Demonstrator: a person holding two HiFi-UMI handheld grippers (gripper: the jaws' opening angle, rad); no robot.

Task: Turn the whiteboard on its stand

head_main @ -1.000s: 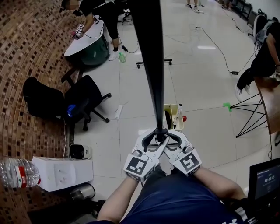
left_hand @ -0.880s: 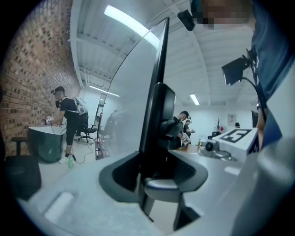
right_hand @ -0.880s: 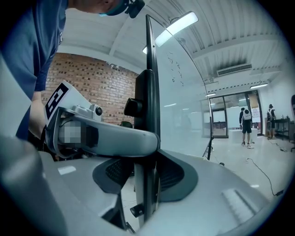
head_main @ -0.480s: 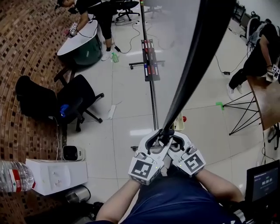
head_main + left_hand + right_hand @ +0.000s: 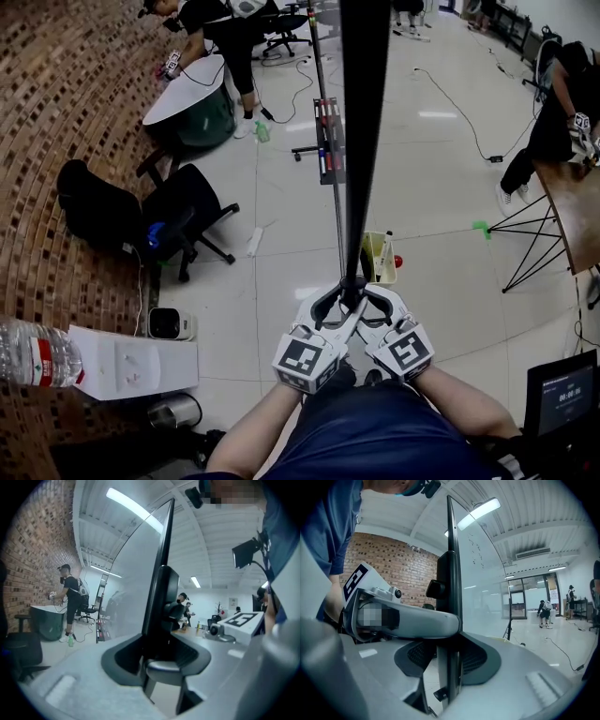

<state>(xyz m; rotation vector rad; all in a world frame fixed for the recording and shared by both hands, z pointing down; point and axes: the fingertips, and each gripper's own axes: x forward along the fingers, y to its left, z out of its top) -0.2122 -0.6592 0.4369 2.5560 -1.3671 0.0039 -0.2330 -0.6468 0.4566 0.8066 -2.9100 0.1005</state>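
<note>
— At centre frame in the head view, what state are the two tools in?
— Left tool and right tool sit nose to nose. Both are clamped on the near dark edge of the whiteboard. Each gripper view confirms it: the frame is pinched between that tool's pads.
— Orientation of the board?
— Seen edge-on from the head. Its long axis runs from the tools straight to 12 o'clock, a dark strip widening towards the top of frame. The left gripper view puts the white face at 9 o'clock of the frame. The right gripper view puts it at 3 o'clock, with faint writing.
— Surroundings and obstructions?
— A thin pole carrying a marker tray runs just beside the strip on its 9 o'clock side. A yellowish bin and a red ball sit on the floor at 1 o'clock of the tools, near the clamped edge. A black office chair at 9 o'clock is well apart. A white box and a water bottle lie at 8 o'clock by the brick wall. A person stands at a round worktop at 11 o'clock.
</note>
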